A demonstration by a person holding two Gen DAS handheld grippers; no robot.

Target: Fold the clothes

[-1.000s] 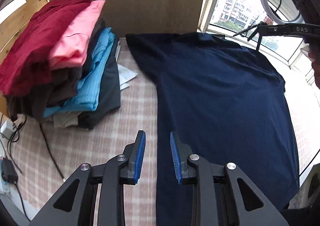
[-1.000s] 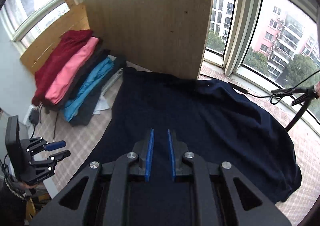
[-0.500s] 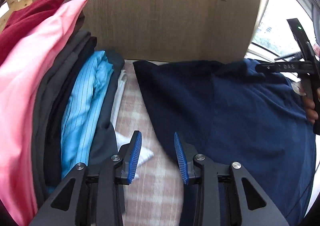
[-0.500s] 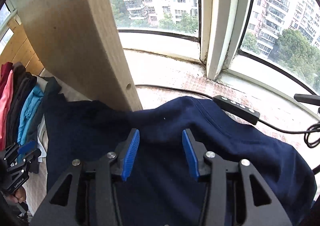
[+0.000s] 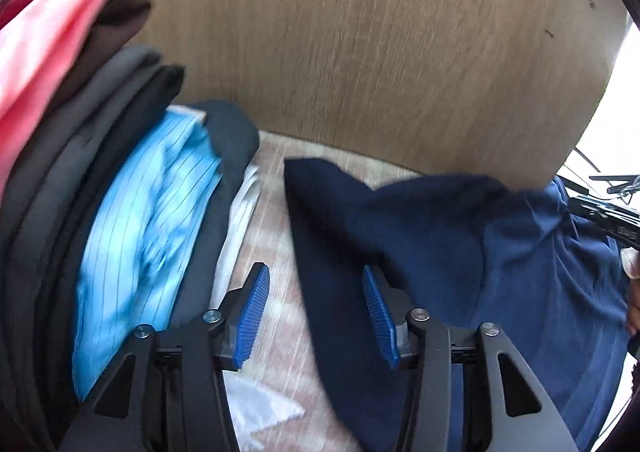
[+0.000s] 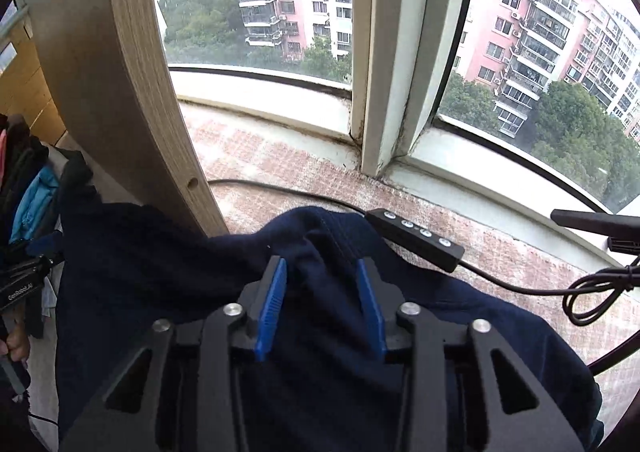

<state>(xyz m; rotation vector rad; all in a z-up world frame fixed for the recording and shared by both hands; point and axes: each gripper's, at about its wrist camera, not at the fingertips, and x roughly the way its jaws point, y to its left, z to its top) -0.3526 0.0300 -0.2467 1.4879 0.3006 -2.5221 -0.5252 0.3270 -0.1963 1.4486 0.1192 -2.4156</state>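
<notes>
Lying unfolded beside stacked clothes (image 5: 120, 212): navy shirt (image 5: 460, 252).

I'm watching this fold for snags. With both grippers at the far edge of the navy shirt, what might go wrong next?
1. The right gripper, open over the navy shirt, works beside the cable remote lying on the cloth; lifting may drag it.
2. The left gripper, whose jaws have just been opening, straddles the shirt's side edge and may pinch the checked cover too.

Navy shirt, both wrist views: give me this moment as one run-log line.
phase: reaching far edge | navy shirt: spread flat, unfolded | left gripper: open, over shirt's corner | right gripper: open, astride collar fold | clothes stack: beside
</notes>
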